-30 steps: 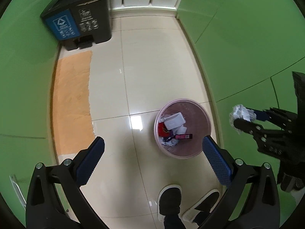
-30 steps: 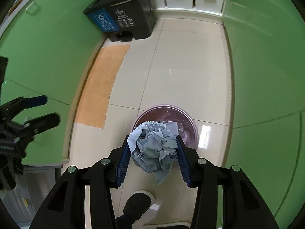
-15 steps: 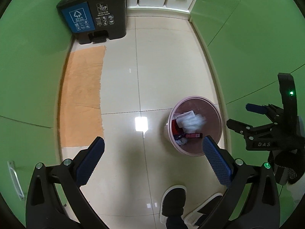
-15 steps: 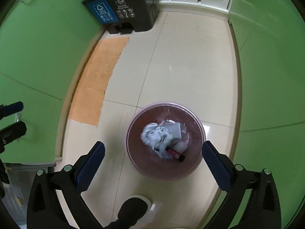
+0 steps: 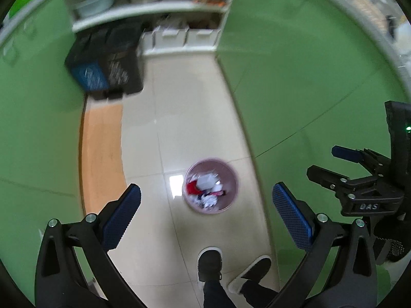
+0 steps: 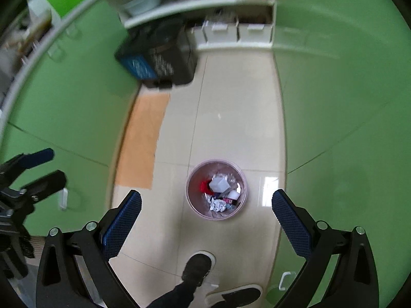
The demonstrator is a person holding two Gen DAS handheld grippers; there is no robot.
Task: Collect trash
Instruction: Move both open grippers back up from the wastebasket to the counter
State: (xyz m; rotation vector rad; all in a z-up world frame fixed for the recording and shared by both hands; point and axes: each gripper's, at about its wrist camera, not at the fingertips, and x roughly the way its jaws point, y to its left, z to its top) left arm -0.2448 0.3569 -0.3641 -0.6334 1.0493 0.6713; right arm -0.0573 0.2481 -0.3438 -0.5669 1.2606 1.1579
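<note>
Both claws hang wide apart over the floor with nothing between their blue pads: our left claw (image 5: 205,205) and our right claw (image 6: 206,206) each look steeply down on the same spot. Nearest to us, at the bottom edge of both views, stand the person's dark shoes (image 6: 197,267), cut off above the ankle.

Just beyond the shoes the pink wastebasket (image 6: 191,206) stands upright on the pale tiled floor (image 6: 231,118), close to the green cabinet front (image 6: 346,102) on its right. Inside it we see the collected trash (image 6: 218,204): crumpled white and grey paper, a pale boxy piece, something red against the left wall and a small dark and pink item lying flat. Which piece lies on which we cannot tell.

Along the left cabinets lies an orange mat (image 6: 141,141), its near end level with the wastebasket. At the mat's far end stands a dark twin-compartment bin (image 6: 164,59) with a blue label; motion blur smears its print, and we cannot tell what it holds. Behind it white drawers (image 6: 236,32) sit under a shelf whose contents are too blurred to name.

From each view the other claw shows at the side edge, partly cut off, also standing open.
</note>
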